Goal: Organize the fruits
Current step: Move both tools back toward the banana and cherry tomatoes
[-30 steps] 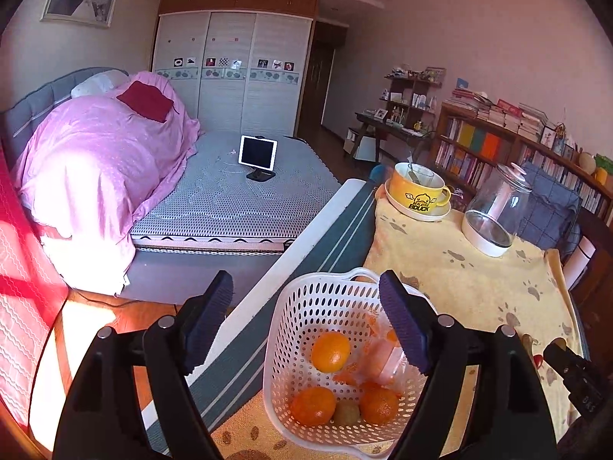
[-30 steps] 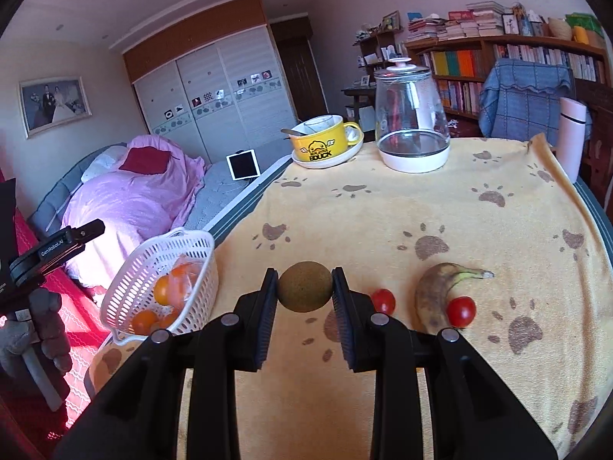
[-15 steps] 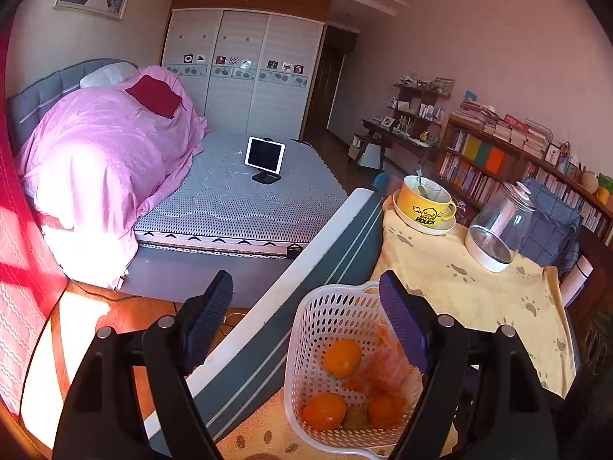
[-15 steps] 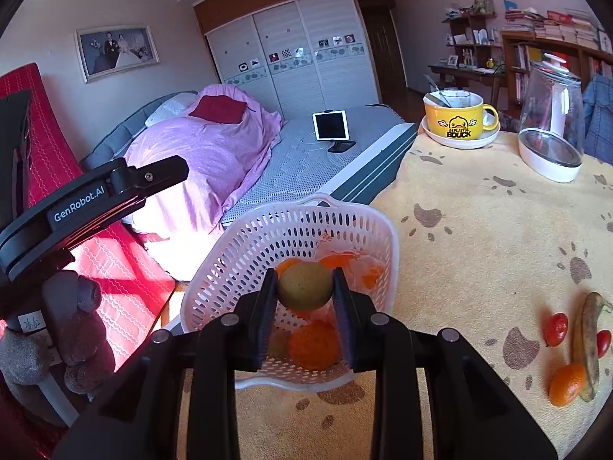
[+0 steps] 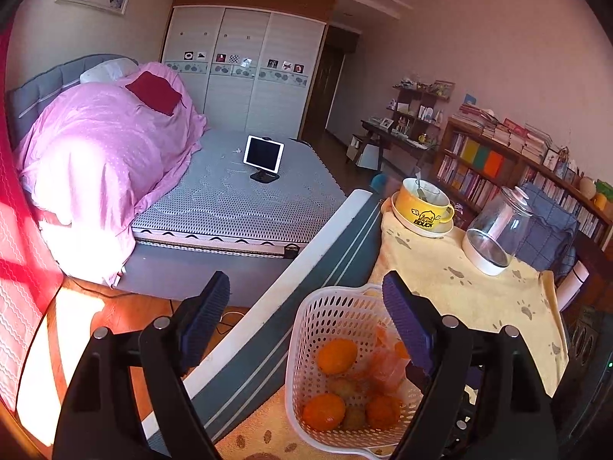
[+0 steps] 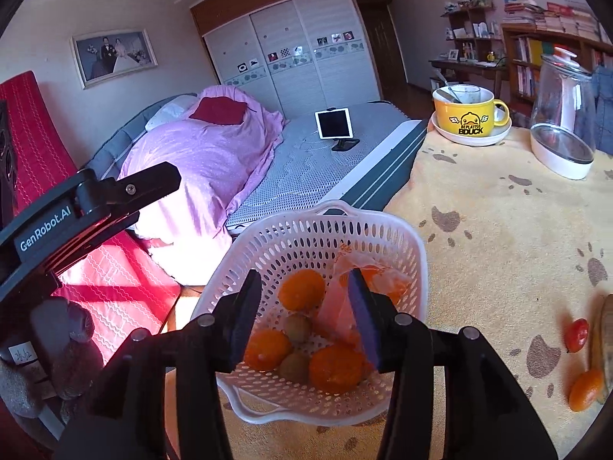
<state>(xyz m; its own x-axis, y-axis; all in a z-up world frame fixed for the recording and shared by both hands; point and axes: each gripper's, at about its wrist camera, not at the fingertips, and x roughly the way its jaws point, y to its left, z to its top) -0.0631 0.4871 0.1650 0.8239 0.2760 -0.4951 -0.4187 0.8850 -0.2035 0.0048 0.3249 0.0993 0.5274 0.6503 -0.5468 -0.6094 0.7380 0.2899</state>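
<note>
Left wrist view: the left gripper (image 5: pixel 306 318) hangs with its jaws spread wide and nothing between them, over the table's edge beside the bed (image 5: pixel 237 199). One pad (image 5: pixel 406 322) overlaps the near rim of the white basket (image 5: pixel 306 329), which stands on the yellow paw-print cloth (image 5: pixel 459 291) at the corner of the table. In the basket lie three oranges (image 5: pixel 337 354), two kiwis (image 5: pixel 345 387) between them, and a crumpled plastic bag (image 5: pixel 387 364) with something orange inside. Farther along the cloth stand a yellow mug (image 5: pixel 421 207) on a white saucer and a glass kettle (image 5: pixel 494 230). A tablet (image 5: pixel 263 153) is propped upright on the bed, and a pink duvet (image 5: pixel 99 145) is heaped at the bed's head.

Right wrist view: the right gripper (image 6: pixel 302 318) is above the basket (image 6: pixel 383 230), jaws parted and empty, both pads inside the line of the rim. Below and between them show the oranges (image 6: pixel 300 289), one kiwi (image 6: pixel 298 327) just under the gap and a second kiwi (image 6: pixel 294 368) nearer the front wall, and the bag (image 6: pixel 345 291) against the right pad. The black body of the left gripper (image 6: pixel 88 207) juts in from the left, marked "GenRobot.AI"; its jaws are out of this frame. On the cloth (image 6: pixel 498 230) to the right, well apart from the basket, lie a tomato (image 6: pixel 576 335), a small orange fruit (image 6: pixel 584 389) and the edge of a banana (image 6: pixel 605 329), cut by the frame. The mug (image 6: pixel 465 111) and kettle (image 6: pixel 563 115) stand at the table's far side.
</note>
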